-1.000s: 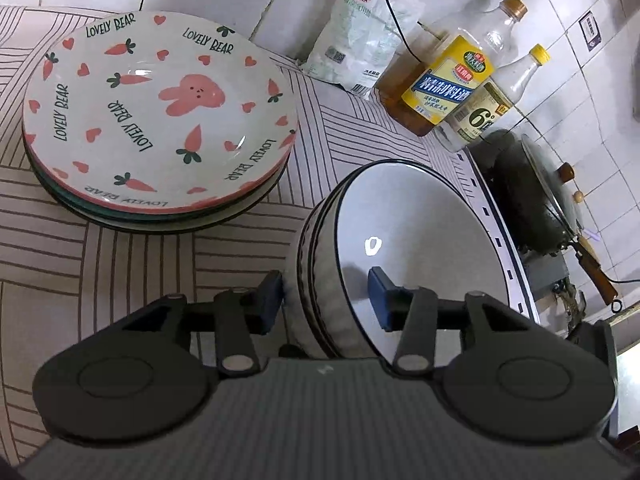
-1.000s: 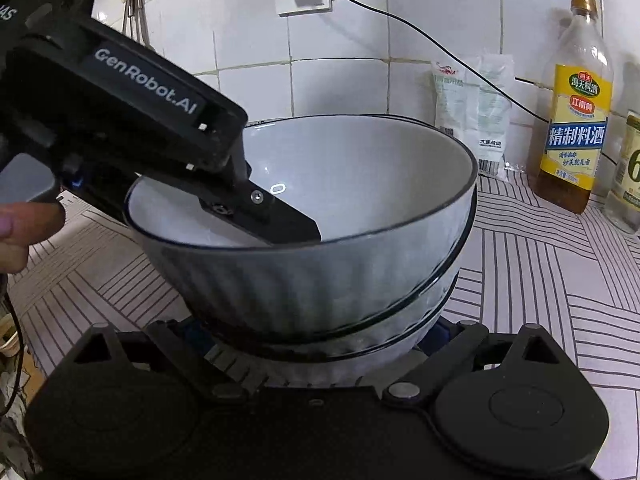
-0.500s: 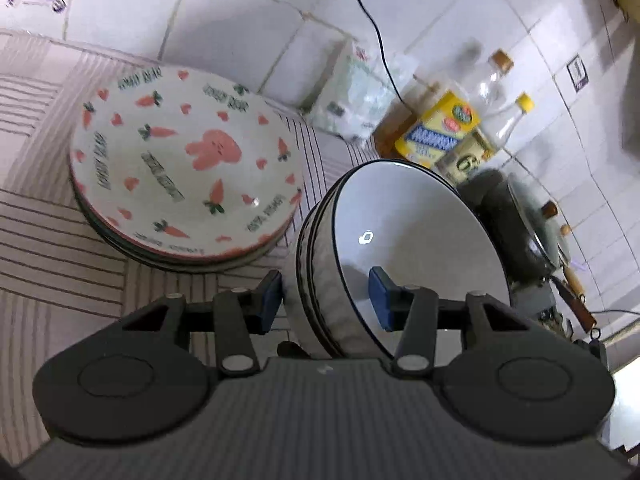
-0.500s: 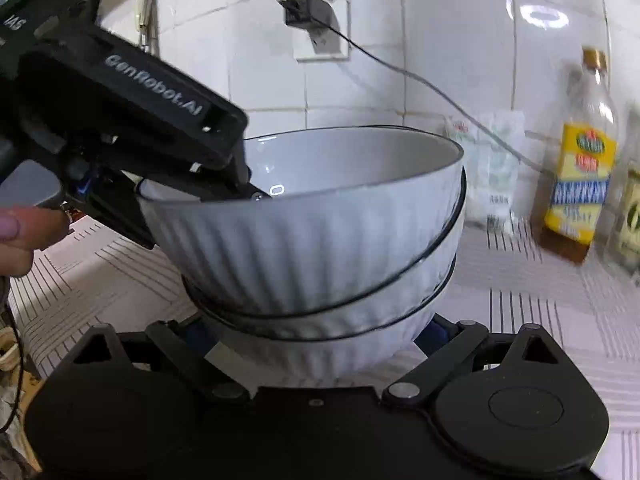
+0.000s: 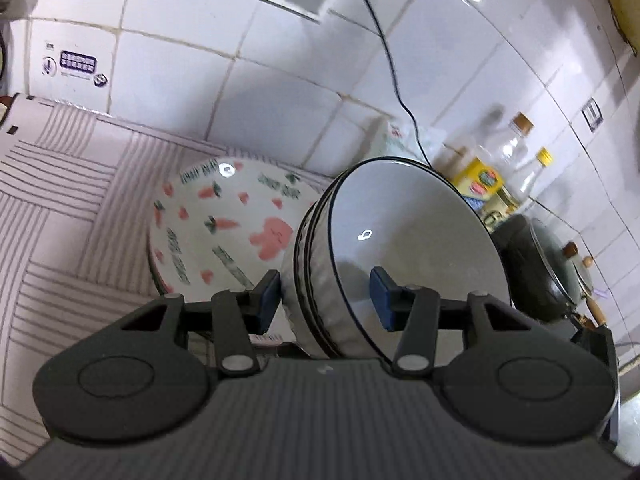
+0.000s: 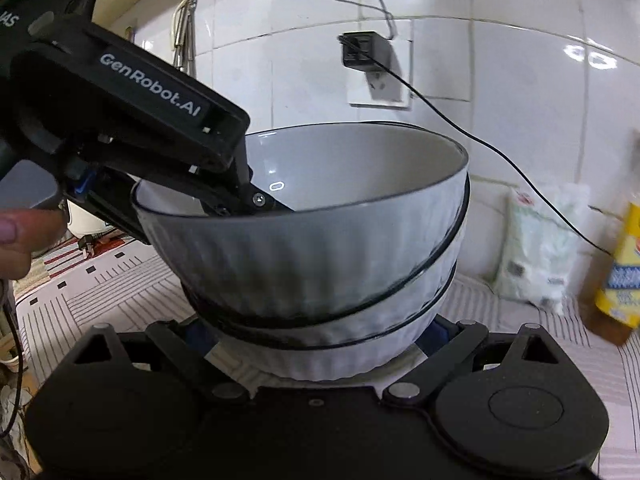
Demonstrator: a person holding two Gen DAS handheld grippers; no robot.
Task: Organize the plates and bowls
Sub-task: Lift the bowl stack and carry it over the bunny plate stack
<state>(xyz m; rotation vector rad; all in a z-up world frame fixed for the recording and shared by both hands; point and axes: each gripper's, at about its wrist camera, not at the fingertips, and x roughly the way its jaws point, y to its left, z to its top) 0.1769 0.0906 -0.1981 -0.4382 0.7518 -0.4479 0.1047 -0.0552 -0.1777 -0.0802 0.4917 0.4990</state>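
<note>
Nested white bowls held up between both grippers, above the striped desk.

The left gripper (image 5: pixel 326 300) has its fingers clamped across the rim of the bowl stack (image 6: pixel 320 248), one blue pad outside the ribbed wall, one inside. The right gripper (image 6: pixel 320 336) cups the lowest bowl from underneath, its fingers spread wide against the sides. I count three bowls nested by their dark rims, and they look clear of the desk (image 5: pixel 60 208), just beside the carrot-print plates (image 5: pixel 224 224). The plates are a stack too, but too blurred to count. Two bottles (image 5: pixel 500 168) stand by the wall, with one white bag (image 6: pixel 540 248). The worry, to my eye: the stack is tilted, and the rim pinch may only grip the upper walls, so a lower bowl could slide free or the stack could knock the plates on the way down.
</note>
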